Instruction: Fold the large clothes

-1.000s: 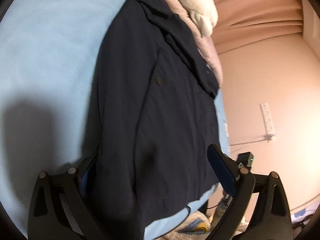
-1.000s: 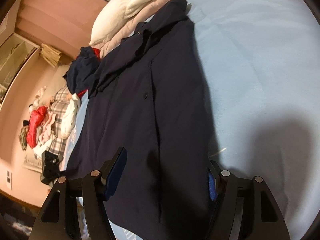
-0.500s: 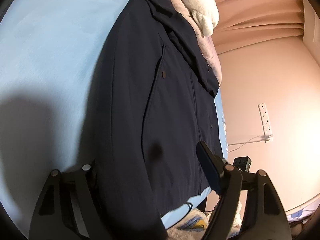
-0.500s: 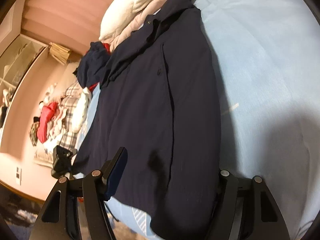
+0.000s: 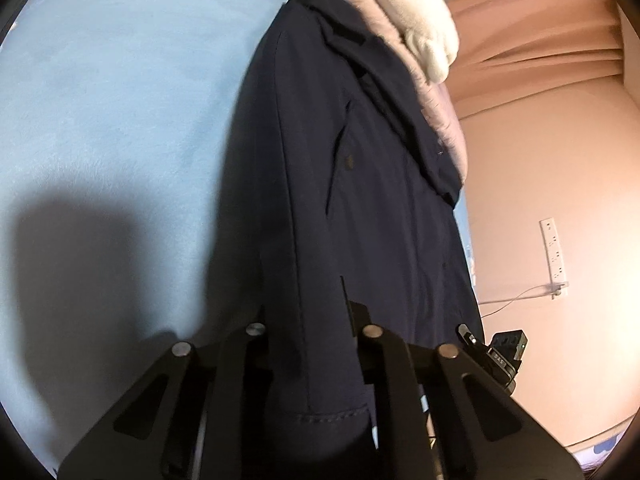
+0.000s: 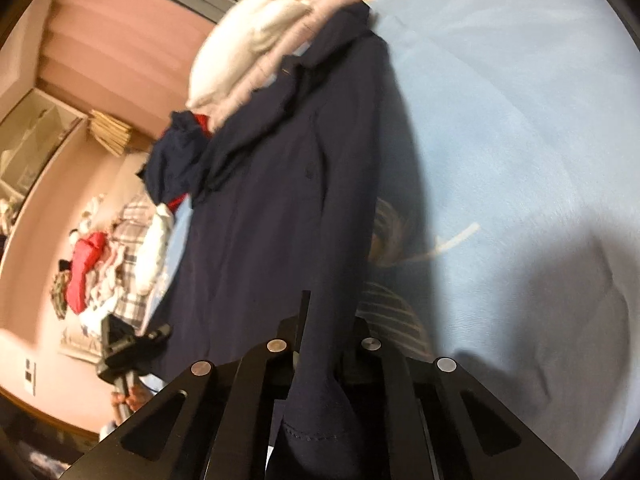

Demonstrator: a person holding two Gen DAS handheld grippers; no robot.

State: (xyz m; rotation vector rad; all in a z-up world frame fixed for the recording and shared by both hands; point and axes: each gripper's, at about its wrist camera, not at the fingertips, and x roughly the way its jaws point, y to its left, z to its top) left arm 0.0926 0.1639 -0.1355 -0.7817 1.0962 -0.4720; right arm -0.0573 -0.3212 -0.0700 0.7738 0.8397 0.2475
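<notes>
Jaws: left gripper [image 5: 310,320] closing tight on the dark coat [image 5: 360,200] hem, right gripper [image 6: 326,326] pinching the hem too | where: coat flat on blue bed [image 5: 120,120] | feel: soft, floppy, probably heavy | hold: both bottom corners

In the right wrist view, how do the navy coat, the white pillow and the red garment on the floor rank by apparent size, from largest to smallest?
1. Navy coat, by far the largest.
2. White pillow.
3. Red garment, the smallest.

The coat lies nearest the camera and the red garment far away, so this order is only as they look, not their true size.
</notes>
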